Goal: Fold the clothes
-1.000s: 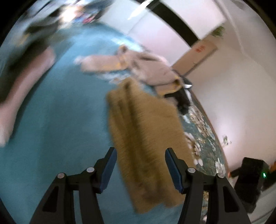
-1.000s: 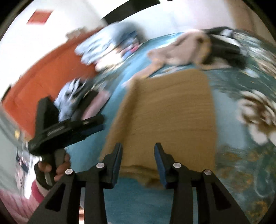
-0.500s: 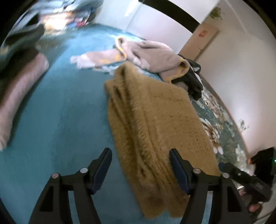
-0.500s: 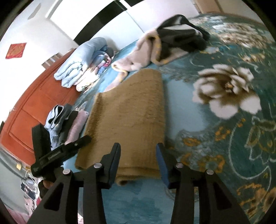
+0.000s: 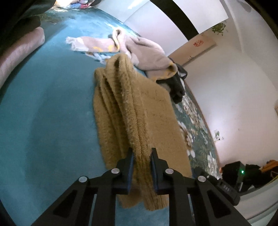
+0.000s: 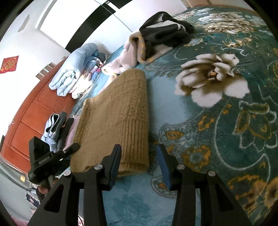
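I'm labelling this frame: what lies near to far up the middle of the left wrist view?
Left gripper, jaws just closed on the fabric → tan sweater → beige fleece garment → white wall.

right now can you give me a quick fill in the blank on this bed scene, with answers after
1. The left gripper is shut on the ____ sweater.
2. The right gripper has its fingers ____, hovering at the sweater's ribbed hem.
3. On the pale fleece garment lies a ____ garment with white stripes.
4. The bed cover bears a large white ____.

Missing words: tan; open; black; flower
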`<action>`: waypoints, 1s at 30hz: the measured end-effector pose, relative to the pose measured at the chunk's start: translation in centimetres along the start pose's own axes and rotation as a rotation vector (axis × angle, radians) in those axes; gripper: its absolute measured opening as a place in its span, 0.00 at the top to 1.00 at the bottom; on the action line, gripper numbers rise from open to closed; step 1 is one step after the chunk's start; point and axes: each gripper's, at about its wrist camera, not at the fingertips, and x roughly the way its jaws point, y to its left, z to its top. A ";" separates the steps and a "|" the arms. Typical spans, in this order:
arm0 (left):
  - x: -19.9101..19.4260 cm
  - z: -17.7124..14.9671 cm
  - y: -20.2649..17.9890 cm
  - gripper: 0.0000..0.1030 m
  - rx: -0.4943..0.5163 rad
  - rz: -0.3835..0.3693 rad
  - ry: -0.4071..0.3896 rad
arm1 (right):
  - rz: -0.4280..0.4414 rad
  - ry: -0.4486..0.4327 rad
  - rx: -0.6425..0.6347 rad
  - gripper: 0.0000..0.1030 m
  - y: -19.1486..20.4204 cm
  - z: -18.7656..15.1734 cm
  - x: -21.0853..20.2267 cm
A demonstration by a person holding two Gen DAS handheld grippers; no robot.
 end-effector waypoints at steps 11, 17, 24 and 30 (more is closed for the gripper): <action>0.5 -0.6 1.1 0.78 -0.008 -0.013 0.010 | 0.074 0.068 0.080 0.39 -0.7 -0.7 2.5; -0.5 -0.3 1.5 0.67 0.005 -0.044 -0.005 | 0.136 0.080 0.144 0.37 -1.0 -0.4 4.0; -1.7 0.5 1.9 0.46 0.015 -0.014 -0.053 | 0.214 0.079 0.199 0.50 -0.5 -0.4 5.3; -2.2 1.1 3.4 0.45 -0.030 0.004 -0.063 | 0.235 0.035 0.266 0.74 -2.2 1.5 4.4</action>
